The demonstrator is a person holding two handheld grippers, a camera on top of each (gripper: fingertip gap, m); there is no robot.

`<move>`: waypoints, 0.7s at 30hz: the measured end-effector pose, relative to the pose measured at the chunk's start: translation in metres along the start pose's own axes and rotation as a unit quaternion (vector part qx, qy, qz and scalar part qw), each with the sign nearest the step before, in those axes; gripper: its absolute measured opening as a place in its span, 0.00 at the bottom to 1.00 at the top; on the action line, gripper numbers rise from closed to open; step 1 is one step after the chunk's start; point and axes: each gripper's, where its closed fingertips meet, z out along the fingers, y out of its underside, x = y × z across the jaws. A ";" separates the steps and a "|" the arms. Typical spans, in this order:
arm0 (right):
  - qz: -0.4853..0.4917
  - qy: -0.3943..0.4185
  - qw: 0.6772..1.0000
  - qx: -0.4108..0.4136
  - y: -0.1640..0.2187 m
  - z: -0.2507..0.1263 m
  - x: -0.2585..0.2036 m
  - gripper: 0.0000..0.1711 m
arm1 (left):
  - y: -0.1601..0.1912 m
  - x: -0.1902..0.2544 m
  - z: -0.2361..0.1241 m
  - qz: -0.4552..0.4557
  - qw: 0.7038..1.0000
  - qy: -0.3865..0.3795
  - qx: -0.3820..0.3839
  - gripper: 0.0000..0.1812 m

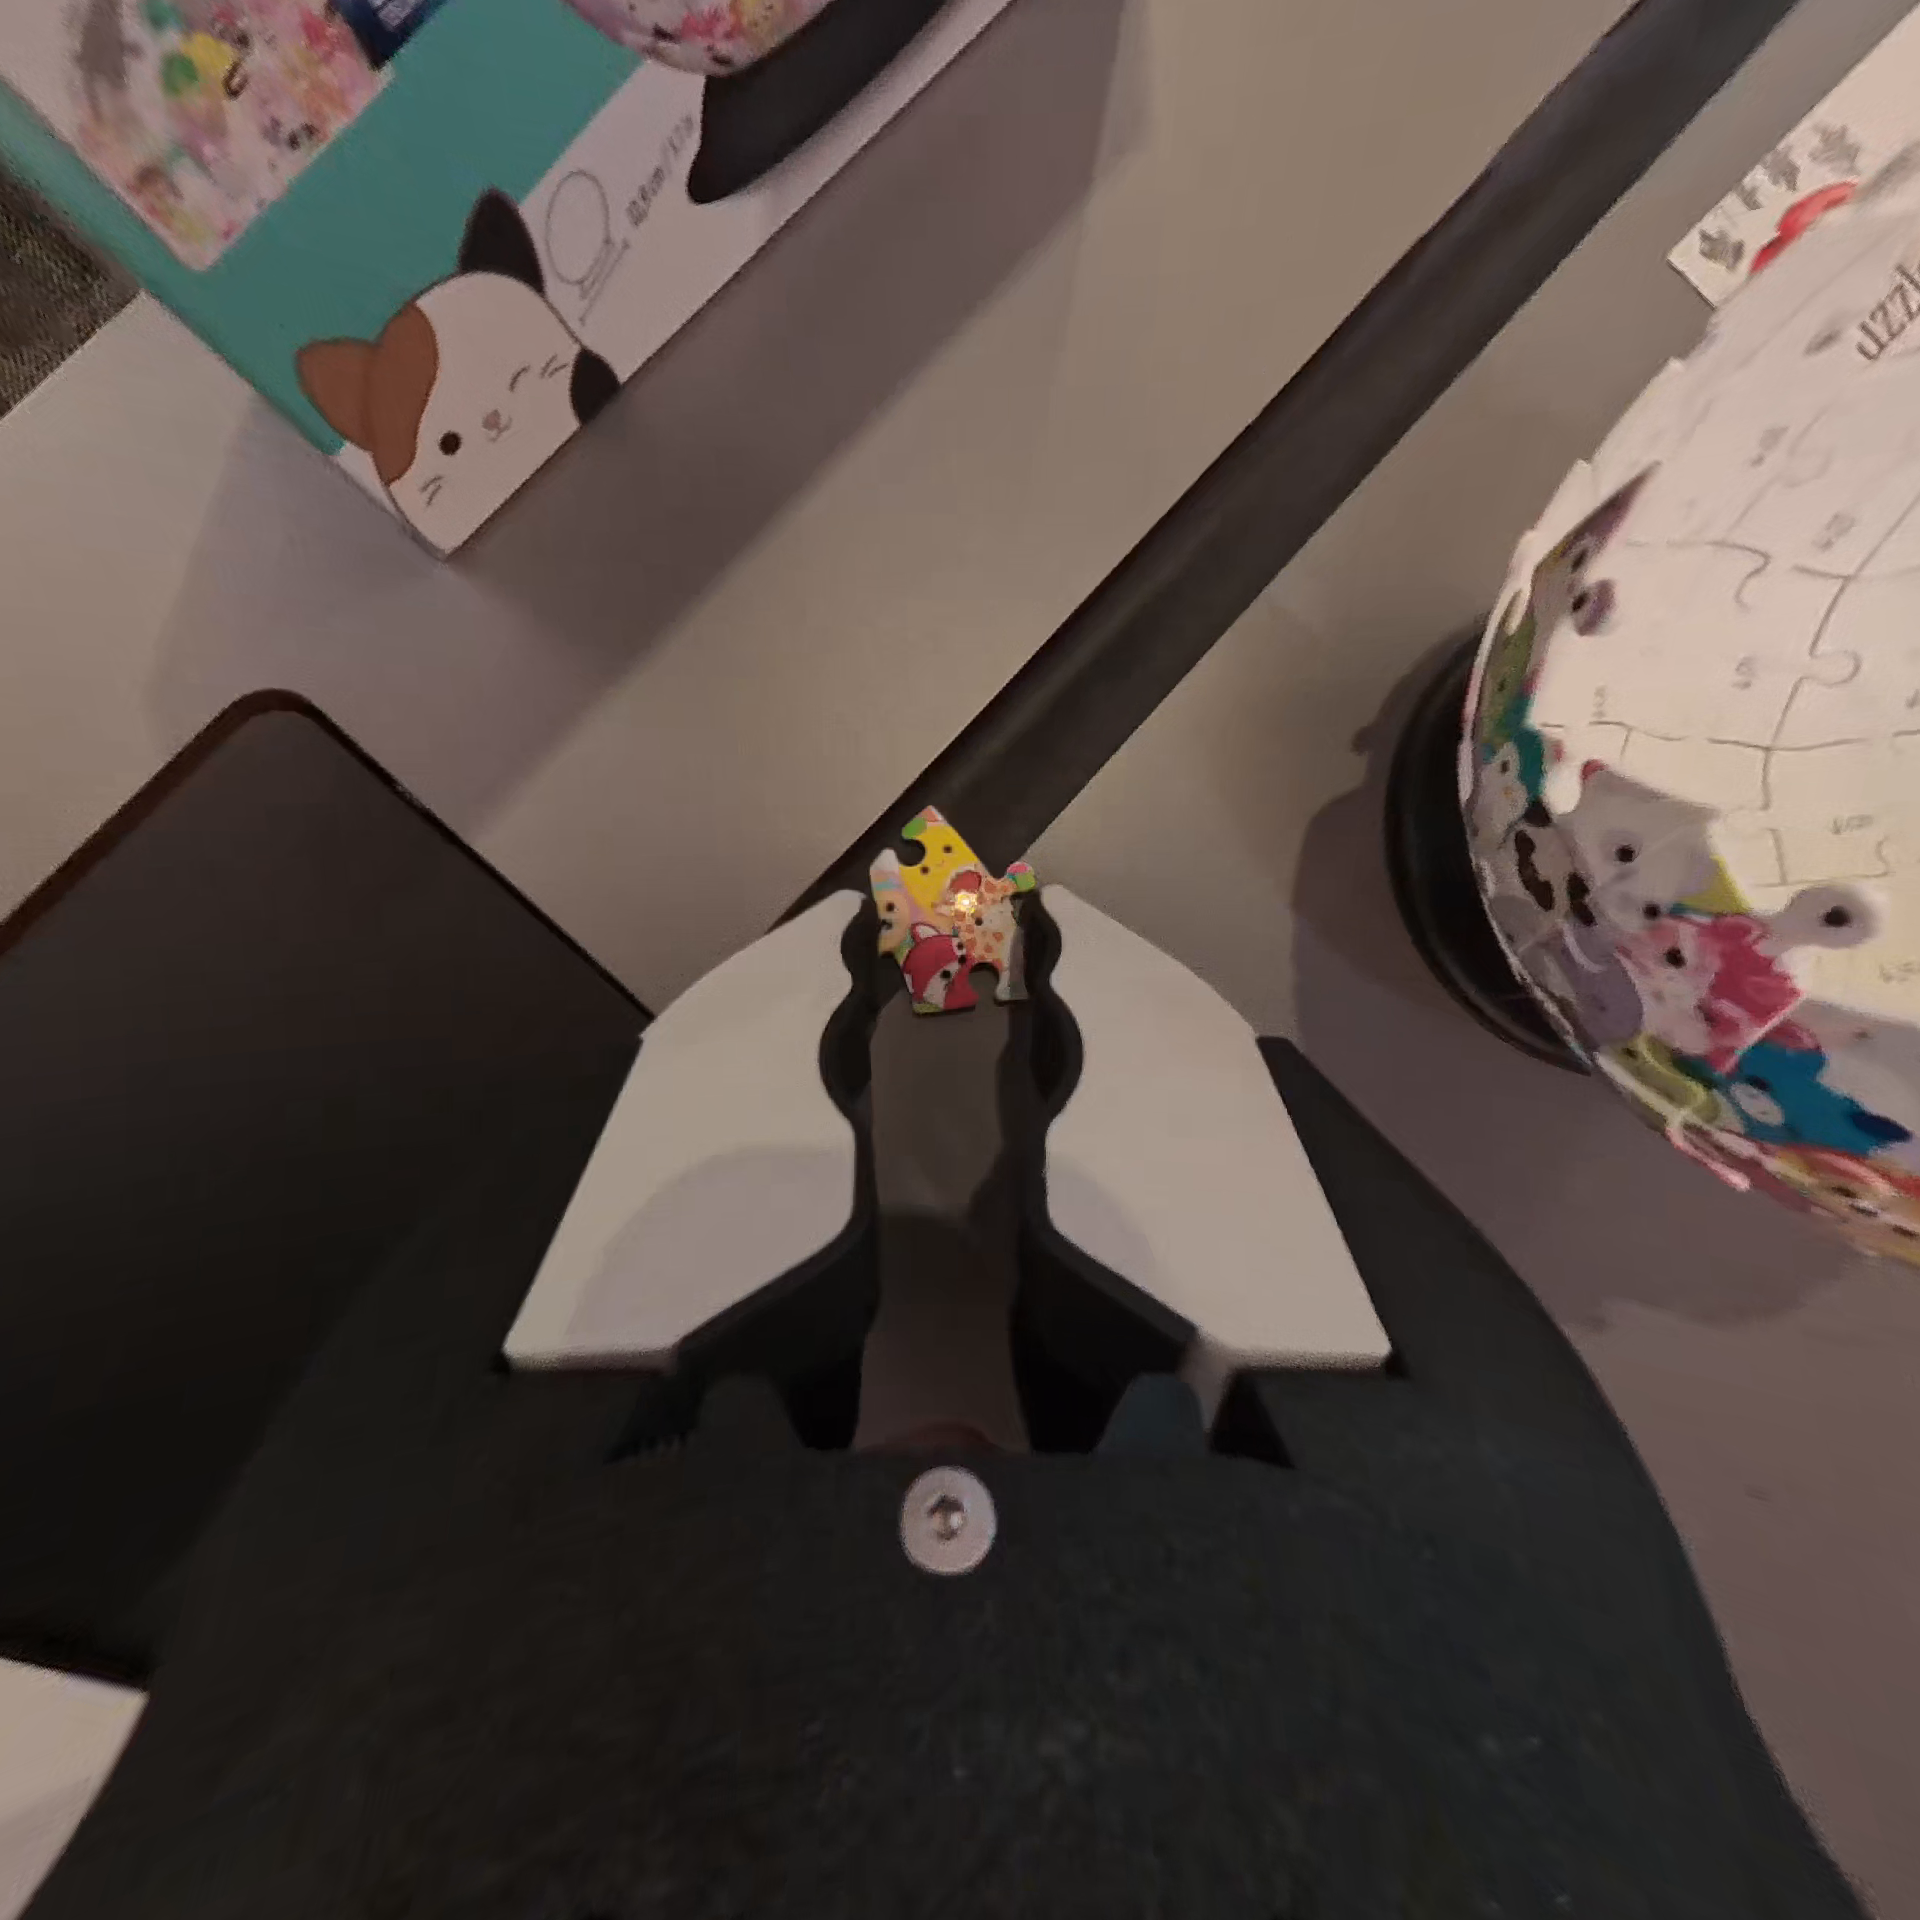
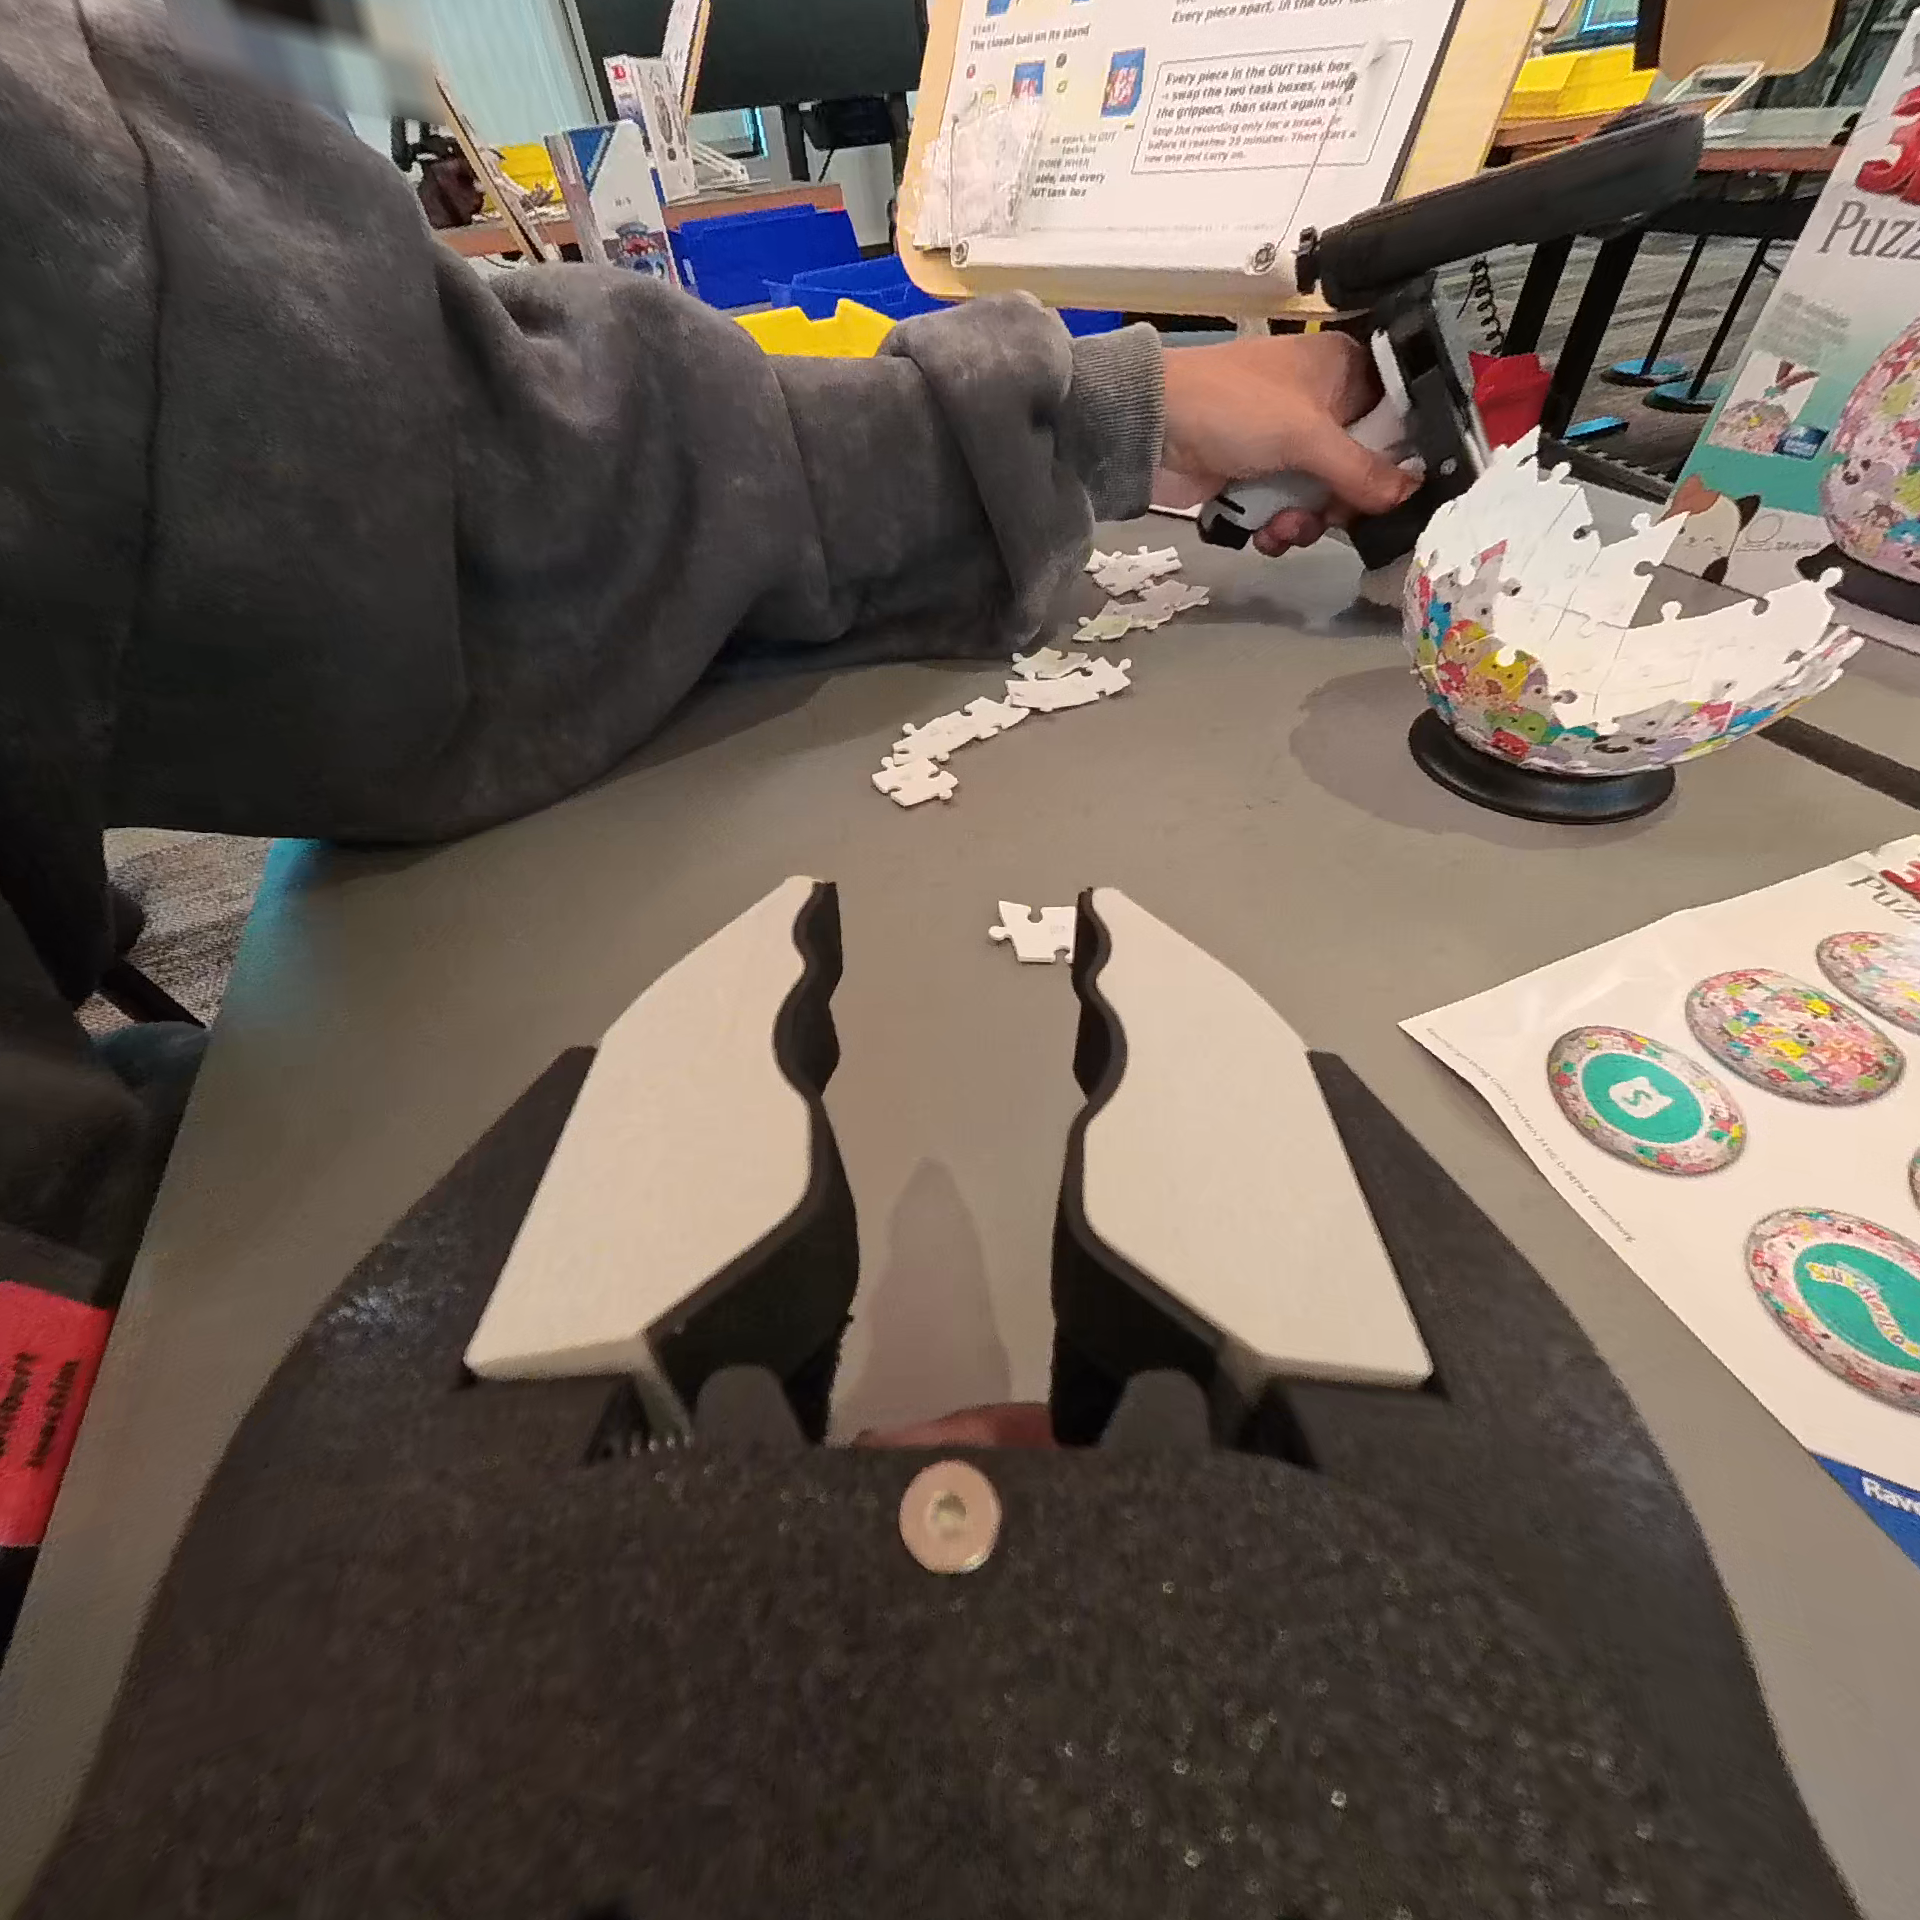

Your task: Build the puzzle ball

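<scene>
Two hand-held grippers are working over a grey desk [image 2: 1195, 831], the largest thing in sight. On it, at the far right, the puzzle box [image 2: 1829, 343] is standing upright, and an instruction sheet [image 2: 1704, 1122] is lying flat near the right edge. The half-built puzzle ball [image 2: 1590, 644] is sitting on its black stand [image 2: 1538, 784], open at the top, its white inner faces showing above the coloured outside. A person's grey sleeve [image 2: 520, 520] is resting along the desk, and the hand [image 2: 1268, 426] is gripping the left hand-held gripper [image 1: 951, 925] just behind the ball. That gripper is clamping a colourful puzzle piece [image 1: 951, 920] between its tips, held upright above the desk, with the ball off to its right. A trail of loose pieces [image 2: 1008, 707] is lying white side up beside the sleeve. The right hand-held gripper [image 2: 956, 914] is hovering low with its fingers apart and holding nothing; one single white piece [image 2: 1029, 928] is lying on the desk just beside its right fingertip.
</scene>
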 end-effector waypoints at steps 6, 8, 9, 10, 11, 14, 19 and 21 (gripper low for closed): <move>-0.002 -0.004 1.000 0.010 -0.007 0.000 -0.001 0.24 | -0.001 0.007 -0.035 -0.026 0.999 0.015 0.045 0.14; -0.004 -0.006 1.000 0.022 -0.020 0.001 0.003 0.22 | -0.018 0.033 -0.076 -0.045 0.988 0.081 0.123 0.14; -0.003 -0.012 0.999 0.034 -0.031 0.003 0.005 0.21 | -0.029 0.053 -0.103 -0.050 0.975 0.133 0.173 0.14; -0.003 -0.022 0.999 0.048 -0.047 0.006 0.006 0.19 | -0.041 0.079 -0.135 -0.051 0.952 0.201 0.225 0.14; -0.005 -0.037 0.997 0.067 -0.066 0.009 0.007 0.18 | -0.050 0.108 -0.171 -0.052 0.918 0.281 0.276 0.14; -0.046 -0.081 0.988 0.121 -0.137 0.021 0.002 0.16 | -0.059 0.189 -0.280 -0.050 0.766 0.504 0.395 0.14; -0.174 -0.100 0.968 0.153 -0.236 0.031 -0.021 0.16 | -0.032 0.282 -0.351 0.003 0.666 0.624 0.409 0.14; -0.196 -0.152 0.961 0.123 -0.245 0.034 -0.042 0.16 | -0.023 0.307 -0.363 0.018 0.653 0.640 0.406 0.14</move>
